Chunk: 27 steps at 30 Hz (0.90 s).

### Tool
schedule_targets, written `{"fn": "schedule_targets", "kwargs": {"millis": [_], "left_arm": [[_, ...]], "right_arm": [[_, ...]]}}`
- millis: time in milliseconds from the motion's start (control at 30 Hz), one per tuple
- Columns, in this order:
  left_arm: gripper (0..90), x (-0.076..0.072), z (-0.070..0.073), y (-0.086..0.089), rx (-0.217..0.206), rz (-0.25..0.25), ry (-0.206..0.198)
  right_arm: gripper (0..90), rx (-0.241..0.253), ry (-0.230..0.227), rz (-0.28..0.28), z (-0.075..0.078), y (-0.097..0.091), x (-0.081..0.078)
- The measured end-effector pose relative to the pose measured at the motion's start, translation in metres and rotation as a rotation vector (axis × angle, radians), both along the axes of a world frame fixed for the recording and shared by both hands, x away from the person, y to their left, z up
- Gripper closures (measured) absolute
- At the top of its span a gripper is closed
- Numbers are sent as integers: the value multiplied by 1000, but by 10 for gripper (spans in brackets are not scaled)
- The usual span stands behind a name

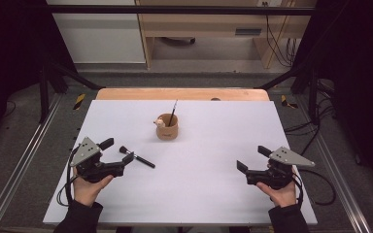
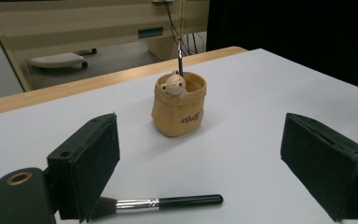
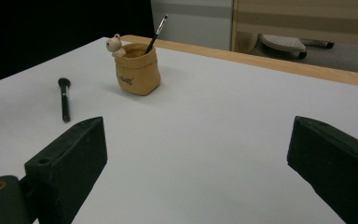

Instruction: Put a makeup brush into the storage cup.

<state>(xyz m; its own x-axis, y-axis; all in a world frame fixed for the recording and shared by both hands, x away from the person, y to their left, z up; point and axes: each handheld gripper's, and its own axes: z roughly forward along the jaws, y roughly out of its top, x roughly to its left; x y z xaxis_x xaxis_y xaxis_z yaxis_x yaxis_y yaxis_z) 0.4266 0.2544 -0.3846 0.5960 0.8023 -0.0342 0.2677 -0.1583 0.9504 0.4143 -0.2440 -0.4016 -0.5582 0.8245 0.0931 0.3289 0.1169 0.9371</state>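
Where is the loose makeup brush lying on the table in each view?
High view: makeup brush left of centre, just off the left hand-held gripper.
Left gripper view: bottom centre, lying crosswise in front of the jaws.
Right gripper view: far left.
Shared landmark: tan bear cup.

Lighting: soft, even overhead light on white table (image 1: 213, 194); surroundings dark. Shadows faint. Gripper views sharp on the table; the jaws close to the lens slightly blurred.

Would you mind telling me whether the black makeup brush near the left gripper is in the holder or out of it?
Out: the black makeup brush lies flat on the white table, apart from the tan holder.
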Motion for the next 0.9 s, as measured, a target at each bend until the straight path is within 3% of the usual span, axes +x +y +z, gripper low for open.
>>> {"fn": "schedule_targets", "kwargs": {"millis": [333, 533, 900], "left_arm": [[111, -13, -4, 22, -24, 32, 3], [108, -16, -14, 35, -18, 65, 22], [105, -14, -20, 37, 1, 87, 38]], "right_arm": [[54, 2, -4, -3, 1, 0, -1], [54, 3, -7, -4, 1, -1, -2], [53, 3, -4, -6, 0, -1, -1]]}}
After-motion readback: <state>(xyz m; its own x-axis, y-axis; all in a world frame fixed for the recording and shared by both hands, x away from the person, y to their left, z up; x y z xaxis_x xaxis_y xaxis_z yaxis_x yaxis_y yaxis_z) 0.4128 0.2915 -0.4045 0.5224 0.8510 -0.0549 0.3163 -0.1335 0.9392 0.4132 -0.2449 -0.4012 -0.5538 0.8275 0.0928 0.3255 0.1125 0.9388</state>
